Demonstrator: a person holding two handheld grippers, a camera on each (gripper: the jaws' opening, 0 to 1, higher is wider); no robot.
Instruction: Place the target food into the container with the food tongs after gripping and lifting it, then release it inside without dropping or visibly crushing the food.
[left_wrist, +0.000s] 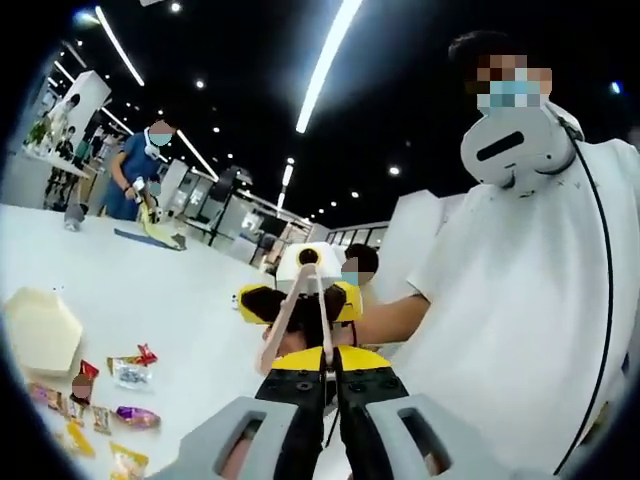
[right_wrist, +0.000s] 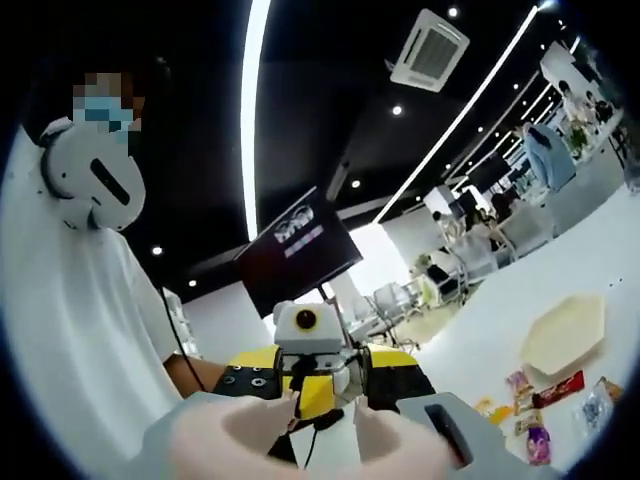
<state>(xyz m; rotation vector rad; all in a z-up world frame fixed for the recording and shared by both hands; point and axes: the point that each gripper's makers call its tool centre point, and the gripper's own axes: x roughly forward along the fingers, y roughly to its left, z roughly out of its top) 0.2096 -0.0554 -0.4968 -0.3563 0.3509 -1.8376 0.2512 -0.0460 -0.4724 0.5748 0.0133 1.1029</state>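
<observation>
A: Status, L side?

B: Left gripper (left_wrist: 330, 365) is raised above the bench (left_wrist: 170, 290), facing the person in the white shirt (left_wrist: 520, 330). Jaws are drawn close, with a thin slit between them. The food tongs (left_wrist: 305, 310) stand just beyond the tips, legs spread toward the camera and joined end away from it. The legs reach down to the jaw tips. Cannot tell whether they are clamped there.

A: R side?

B: Right gripper (right_wrist: 320, 432) has its jaws low in its own view, pale and blurred. How wide they stand, cannot tell. Opp. gripper sits close in front, yellow and black. In the left gripper view the right one shows behind the tongs, nose to nose with the left.

A: Target food?

B: On the bench, not lifted. Snack packets (left_wrist: 132, 372) lie loose at lower left in the left gripper view, several in mixed colours. In the right gripper view the packets are at lower right, incl. a red one (right_wrist: 557, 389).

A: Container?

B: Pale hexagonal tray (left_wrist: 42, 330), flat on the bench just beside the packets. Nothing seen inside it. Same tray in the right gripper view, above the red packet.

A: Other?

B: A person in blue (left_wrist: 135, 175) at the far end of the bench, well apart.
</observation>
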